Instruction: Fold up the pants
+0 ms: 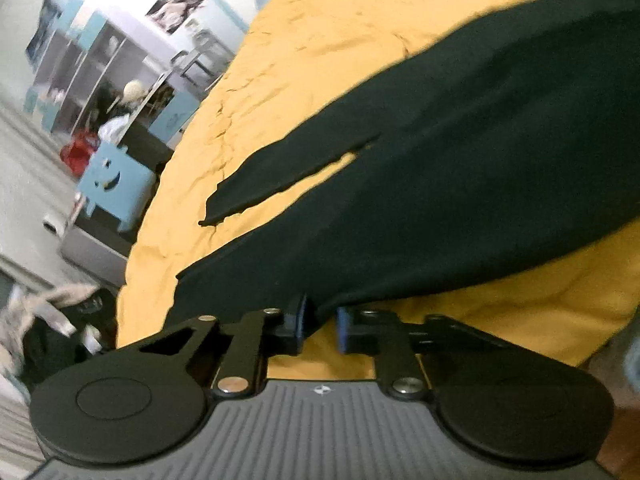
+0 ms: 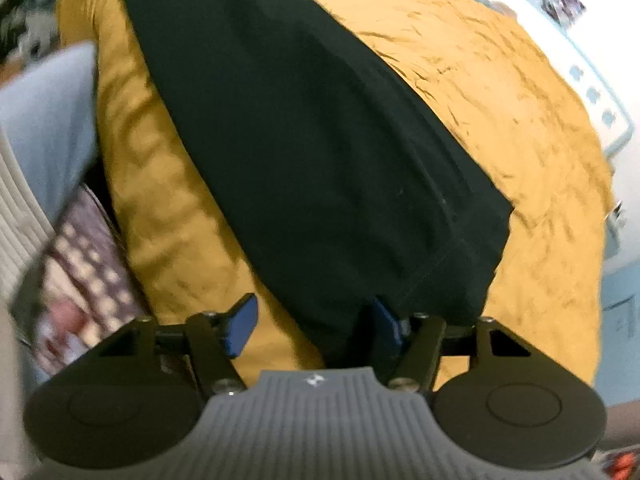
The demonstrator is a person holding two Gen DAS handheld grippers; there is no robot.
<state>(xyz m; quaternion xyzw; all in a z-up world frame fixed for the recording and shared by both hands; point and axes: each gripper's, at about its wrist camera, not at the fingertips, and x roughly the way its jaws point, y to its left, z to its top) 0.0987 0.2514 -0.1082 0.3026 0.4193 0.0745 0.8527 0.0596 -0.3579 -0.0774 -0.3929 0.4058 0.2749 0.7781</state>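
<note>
Now we pinched the near edge of the pants (image 1: 460, 184) with our left gripper (image 1: 320, 326); our right gripper (image 2: 316, 326) stood half open around the hem, needing to squeeze before lifting.

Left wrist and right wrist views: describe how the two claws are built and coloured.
Both look alike: the left claw and right claw each have blue pads on black fingers, black linkage bars with silver screws, two round black discs, and a grey ribbed body bearing a small white emblem. No cables show.

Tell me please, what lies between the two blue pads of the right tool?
In the right wrist view, the right tool has the hem edge of the black pants between its pads, with yellow bedcover underneath. The pads do not press it.
</note>
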